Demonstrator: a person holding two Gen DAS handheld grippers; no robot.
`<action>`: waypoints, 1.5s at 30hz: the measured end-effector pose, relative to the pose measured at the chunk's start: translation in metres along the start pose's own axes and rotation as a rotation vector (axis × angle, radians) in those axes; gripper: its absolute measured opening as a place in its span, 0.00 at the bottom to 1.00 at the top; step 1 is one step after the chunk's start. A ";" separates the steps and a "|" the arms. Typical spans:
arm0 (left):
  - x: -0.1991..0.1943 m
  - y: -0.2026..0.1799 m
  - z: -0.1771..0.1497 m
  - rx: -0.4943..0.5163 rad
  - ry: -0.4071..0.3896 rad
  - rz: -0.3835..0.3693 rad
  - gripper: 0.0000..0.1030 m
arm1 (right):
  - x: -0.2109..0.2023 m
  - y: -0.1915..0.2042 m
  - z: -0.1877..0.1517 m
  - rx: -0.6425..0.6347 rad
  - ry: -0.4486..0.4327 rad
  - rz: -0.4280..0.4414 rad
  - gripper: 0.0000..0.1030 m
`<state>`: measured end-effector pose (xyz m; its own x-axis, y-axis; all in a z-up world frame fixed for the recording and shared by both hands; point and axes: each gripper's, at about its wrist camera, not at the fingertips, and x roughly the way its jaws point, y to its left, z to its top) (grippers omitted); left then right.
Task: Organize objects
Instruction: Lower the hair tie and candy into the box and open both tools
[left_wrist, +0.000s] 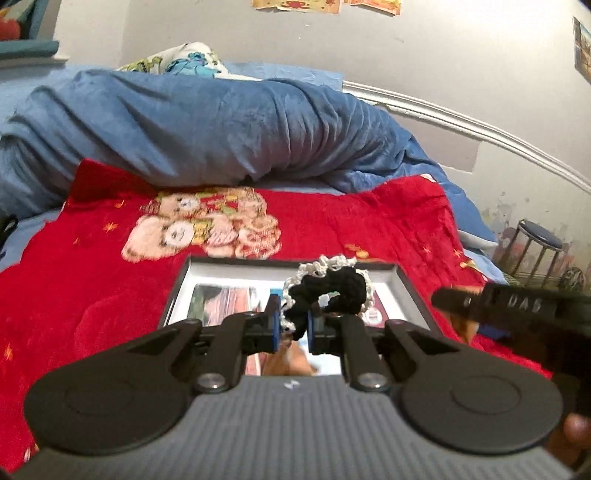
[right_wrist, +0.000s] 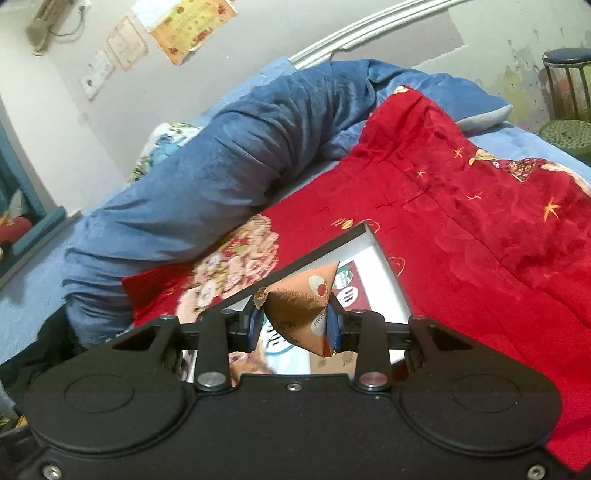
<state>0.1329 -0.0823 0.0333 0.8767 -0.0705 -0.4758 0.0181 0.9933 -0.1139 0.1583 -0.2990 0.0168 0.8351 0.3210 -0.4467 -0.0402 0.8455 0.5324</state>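
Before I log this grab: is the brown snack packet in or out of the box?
Out: the brown snack packet hangs pinched in the right gripper above the open box.

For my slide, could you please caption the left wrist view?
Left gripper shut on a black-and-white scrunchie, held above an open box on a red blanket.

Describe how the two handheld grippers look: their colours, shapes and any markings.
The left gripper has black linkage arms with silver pivot screws, two round black discs, blue pads on its fingers and a grey ribbed body. The right gripper has the same black linkages and blue pads, but a smooth black body. No sleeve shows.
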 end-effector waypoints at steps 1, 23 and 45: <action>0.009 -0.001 0.003 -0.005 0.007 -0.004 0.17 | 0.008 0.000 0.002 -0.002 0.005 -0.010 0.32; 0.097 -0.005 -0.035 0.037 0.228 -0.080 0.18 | 0.078 -0.010 -0.007 -0.024 0.116 -0.138 0.32; 0.100 0.006 -0.038 0.040 0.306 -0.061 0.47 | 0.091 -0.003 -0.024 -0.063 0.308 -0.120 0.33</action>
<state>0.2024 -0.0865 -0.0486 0.6881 -0.1478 -0.7104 0.0897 0.9888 -0.1189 0.2218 -0.2622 -0.0426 0.6312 0.3237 -0.7048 0.0065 0.9065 0.4222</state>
